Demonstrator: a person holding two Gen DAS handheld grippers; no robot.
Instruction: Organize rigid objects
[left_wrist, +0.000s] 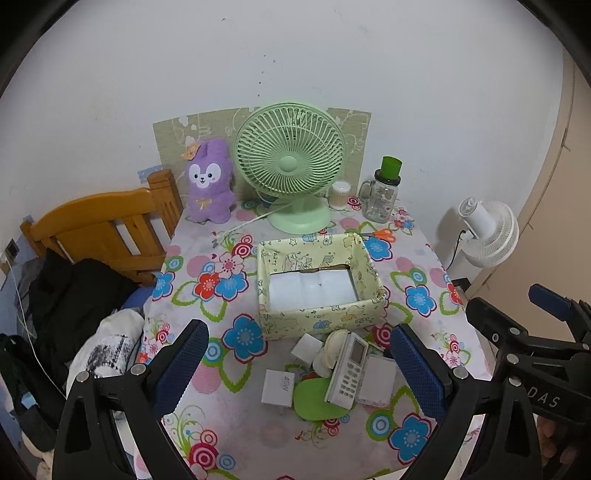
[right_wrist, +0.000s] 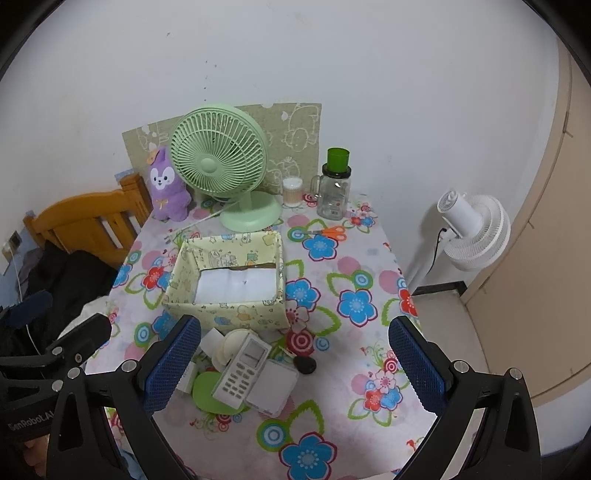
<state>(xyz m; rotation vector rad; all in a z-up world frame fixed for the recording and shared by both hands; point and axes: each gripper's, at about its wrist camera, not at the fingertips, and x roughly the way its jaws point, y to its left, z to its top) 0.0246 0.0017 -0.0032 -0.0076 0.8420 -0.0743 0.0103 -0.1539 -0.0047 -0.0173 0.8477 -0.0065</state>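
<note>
A pile of small items lies on the flowered table in front of a pale yellow fabric box (left_wrist: 317, 317) (right_wrist: 225, 310). A white remote control (left_wrist: 349, 371) (right_wrist: 243, 369) rests on a green disc (left_wrist: 314, 398) (right_wrist: 207, 391), with a white flat case (left_wrist: 376, 380) (right_wrist: 271, 386), a white charger block (left_wrist: 277, 386), a cream round item (left_wrist: 332, 349) (right_wrist: 231, 345) and a small black object (right_wrist: 306, 364) around it. My left gripper (left_wrist: 299, 365) is open above the pile. My right gripper (right_wrist: 295, 365) is open, hovering just right of the remote. Neither holds anything.
At the back stand a green fan (left_wrist: 291, 162) (right_wrist: 221, 162), a purple plush rabbit (left_wrist: 208, 182) (right_wrist: 166, 184), a cotton-swab jar (left_wrist: 339, 195), a glass bottle with a green cap (left_wrist: 382, 192) (right_wrist: 334, 184) and orange scissors (left_wrist: 380, 233) (right_wrist: 330, 232). A wooden bed frame (left_wrist: 103, 229) stands left, a white fan (right_wrist: 472, 229) right.
</note>
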